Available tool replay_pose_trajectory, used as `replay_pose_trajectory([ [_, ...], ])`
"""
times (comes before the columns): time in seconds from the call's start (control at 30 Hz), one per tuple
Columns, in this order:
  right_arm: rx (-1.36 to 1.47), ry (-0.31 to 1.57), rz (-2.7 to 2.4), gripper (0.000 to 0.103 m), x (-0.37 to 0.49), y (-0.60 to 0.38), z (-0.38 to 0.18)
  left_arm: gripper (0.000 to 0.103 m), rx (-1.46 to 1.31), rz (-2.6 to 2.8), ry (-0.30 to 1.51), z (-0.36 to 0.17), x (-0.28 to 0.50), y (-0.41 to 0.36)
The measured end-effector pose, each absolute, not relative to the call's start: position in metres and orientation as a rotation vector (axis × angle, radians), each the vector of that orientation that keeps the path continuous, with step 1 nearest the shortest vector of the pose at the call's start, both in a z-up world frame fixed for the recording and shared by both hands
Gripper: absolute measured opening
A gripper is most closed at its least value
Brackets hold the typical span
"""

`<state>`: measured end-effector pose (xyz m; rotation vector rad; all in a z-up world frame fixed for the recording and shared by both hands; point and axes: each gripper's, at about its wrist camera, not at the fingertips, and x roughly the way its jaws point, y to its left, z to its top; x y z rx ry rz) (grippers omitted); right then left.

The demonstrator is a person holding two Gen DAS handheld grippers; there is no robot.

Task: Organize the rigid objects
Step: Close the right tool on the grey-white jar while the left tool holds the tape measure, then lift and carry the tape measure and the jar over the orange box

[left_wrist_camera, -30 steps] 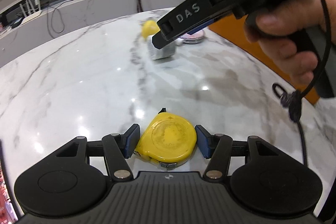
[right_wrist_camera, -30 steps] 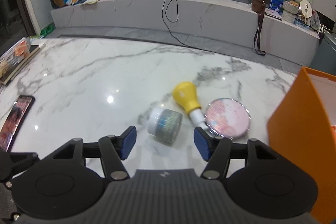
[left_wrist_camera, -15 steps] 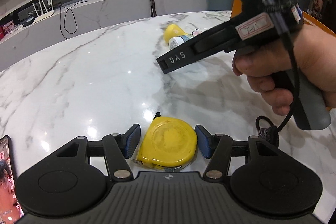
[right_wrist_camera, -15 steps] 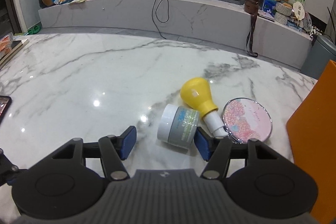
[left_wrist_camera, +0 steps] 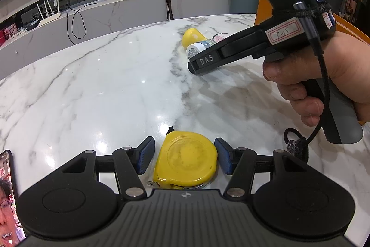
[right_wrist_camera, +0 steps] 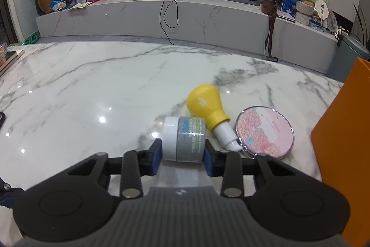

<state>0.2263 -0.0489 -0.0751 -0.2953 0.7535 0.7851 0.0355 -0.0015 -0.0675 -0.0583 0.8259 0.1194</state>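
From the left wrist camera, the left gripper (left_wrist_camera: 184, 158) sits low over the white marble table (left_wrist_camera: 97, 89); its two blue pads are spread wide, so it is open; a flat yellow tape measure (left_wrist_camera: 186, 162) lies on the table between the pads; there is a small gap on each side, so the pads do not seem to press it; a phone (left_wrist_camera: 7, 196) with a lit screen peeks in at the bottom left edge; farther across the table, the person's right hand (left_wrist_camera: 323, 75) holds the black handle of the right gripper (left_wrist_camera: 203, 59); that gripper's tip is down by a little jar (left_wrist_camera: 196, 50); a yellow bulb-shaped bottle (left_wrist_camera: 192, 37) lies just behind the jar; an orange box (left_wrist_camera: 263, 10) stands at the far right.

From the right wrist camera, the right gripper (right_wrist_camera: 182, 155) has its blue pads closed in on the small gray jar (right_wrist_camera: 185, 141) with a white lid; the jar lies on its side on the table (right_wrist_camera: 92, 89), with one pad touching the lid end and the other pad touching the bottom end; the yellow bulb-shaped bottle (right_wrist_camera: 209, 110) lies just beside the jar, with its white neck pointing at the gripper; a round pink mirror (right_wrist_camera: 264, 132) lies flat just to the right of the bottle; the orange box (right_wrist_camera: 342, 142) stands at the right edge, near the mirror.
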Motion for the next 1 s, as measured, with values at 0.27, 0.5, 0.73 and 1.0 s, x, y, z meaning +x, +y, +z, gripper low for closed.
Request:
replay_pose_trajectory([
  [0.27,-0.287,0.765,0.794,0.034,0.228,-0.054,-0.074,0.064,-0.055,0.118,0.807,-0.065,0.033,-0.002],
  [0.5,-0.286,0.754,0.808,0.034,0.224,-0.056,-0.067,0.058,-0.06,0.15,0.798,-0.065,0.028,0.001],
  [0.73,-0.268,0.744,0.815,0.034,0.222,-0.06,-0.055,0.058,-0.049,0.166,0.807,-0.063,0.024,0.001],
  [1.0,-0.238,0.739,0.818,0.034,0.224,-0.071,-0.035,0.058,-0.056,0.164,0.802,-0.052,0.023,0.002],
])
